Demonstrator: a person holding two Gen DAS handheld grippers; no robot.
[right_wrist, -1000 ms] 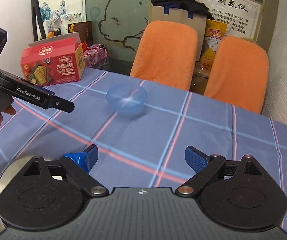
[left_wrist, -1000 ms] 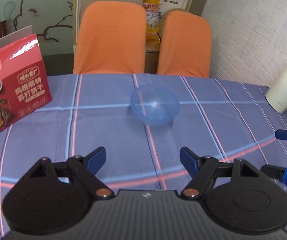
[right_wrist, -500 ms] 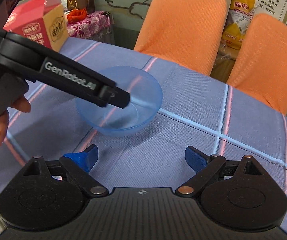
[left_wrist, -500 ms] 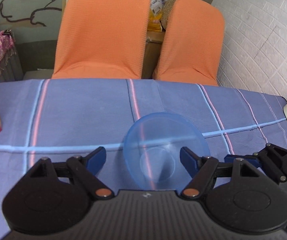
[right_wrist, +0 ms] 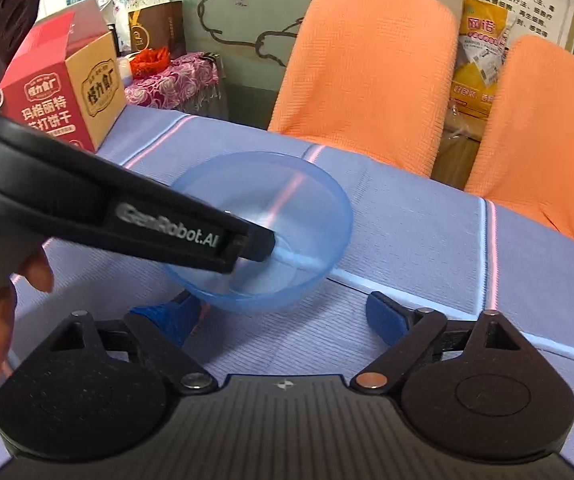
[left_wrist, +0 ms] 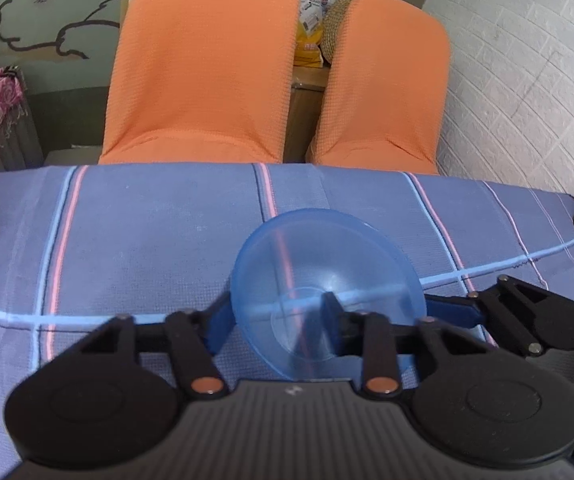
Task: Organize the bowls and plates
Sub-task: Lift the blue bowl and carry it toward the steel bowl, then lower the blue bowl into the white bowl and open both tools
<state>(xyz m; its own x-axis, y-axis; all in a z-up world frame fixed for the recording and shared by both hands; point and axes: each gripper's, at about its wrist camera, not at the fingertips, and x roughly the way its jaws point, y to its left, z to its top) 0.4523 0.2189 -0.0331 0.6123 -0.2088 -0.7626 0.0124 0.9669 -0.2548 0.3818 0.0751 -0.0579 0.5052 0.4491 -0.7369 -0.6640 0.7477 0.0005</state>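
**Left gripper pinching bowl wall, right gripper spread**

My left gripper [left_wrist: 275,320] is clamped on the near-left wall of the blue bowl [left_wrist: 327,276]: one finger outside, one inside (visible through the plastic). Bowl sits lower centre of the left wrist view, on the tabletop [left_wrist: 147,240] with the blue plaid cloth. In the right wrist view the bowl [right_wrist: 271,232] is mid-frame; my right gripper [right_wrist: 279,316] is spread wide just below it, left fingertip close to the rim, contact unclear. Red cracker box [right_wrist: 59,92] upper left, two orange chairs [right_wrist: 367,72] behind.
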